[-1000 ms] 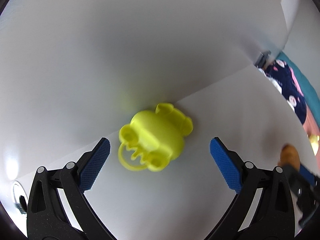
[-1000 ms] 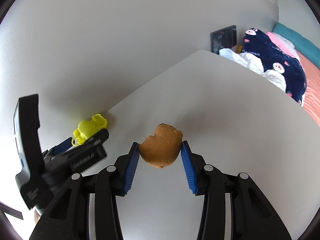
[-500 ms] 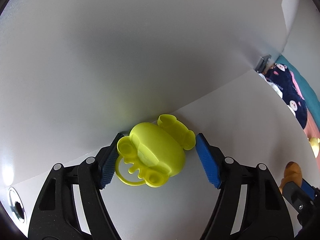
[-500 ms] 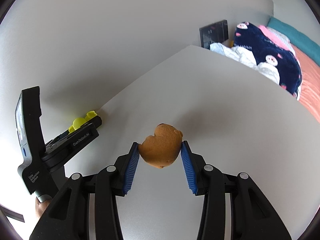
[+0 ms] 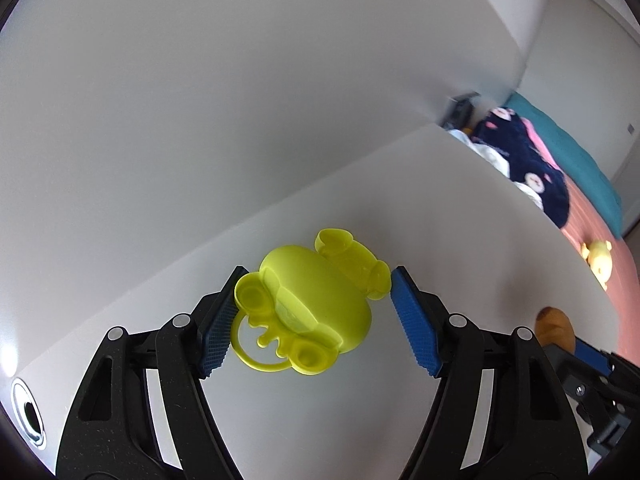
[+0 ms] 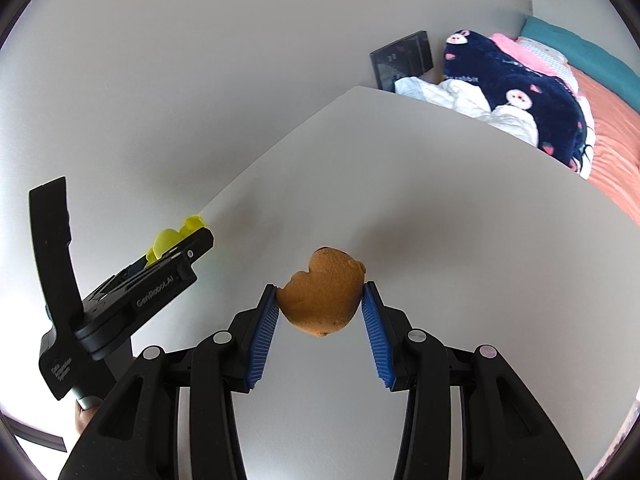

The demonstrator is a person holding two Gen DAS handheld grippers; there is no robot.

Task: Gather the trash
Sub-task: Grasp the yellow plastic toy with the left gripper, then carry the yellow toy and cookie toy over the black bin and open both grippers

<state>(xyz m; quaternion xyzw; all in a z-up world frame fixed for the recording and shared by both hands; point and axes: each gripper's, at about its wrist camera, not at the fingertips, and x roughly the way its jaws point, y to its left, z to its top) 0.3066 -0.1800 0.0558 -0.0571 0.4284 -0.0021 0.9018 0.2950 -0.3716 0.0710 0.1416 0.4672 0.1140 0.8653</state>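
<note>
A yellow plastic animal-face toy [image 5: 316,304] with a ring loop sits between the blue pads of my left gripper [image 5: 319,273], which is shut on it at both ears, just off the white table [image 5: 440,220] near the wall. From the right wrist view the toy [image 6: 168,240] peeks out behind the left gripper [image 6: 192,248]. My right gripper [image 6: 320,286] is shut on an orange-brown, heart-shaped lump [image 6: 324,300] held above the table [image 6: 460,220]. That lump [image 5: 554,324] also shows at the left view's right edge.
The white wall [image 5: 240,100] runs along the table's back edge. A round metal-rimmed hole [image 5: 28,412] lies at the table's near left. Beyond the far edge is a bed with a dark blue pig-print blanket [image 6: 516,80], white crumpled cloth [image 6: 460,96], a dark wall panel [image 6: 400,60] and a yellow plush [image 5: 598,264].
The left jaws went from wide open to closed on the yellow toy, then carried it a little away from the wall. The right gripper shifted sideways, still holding the lump.
</note>
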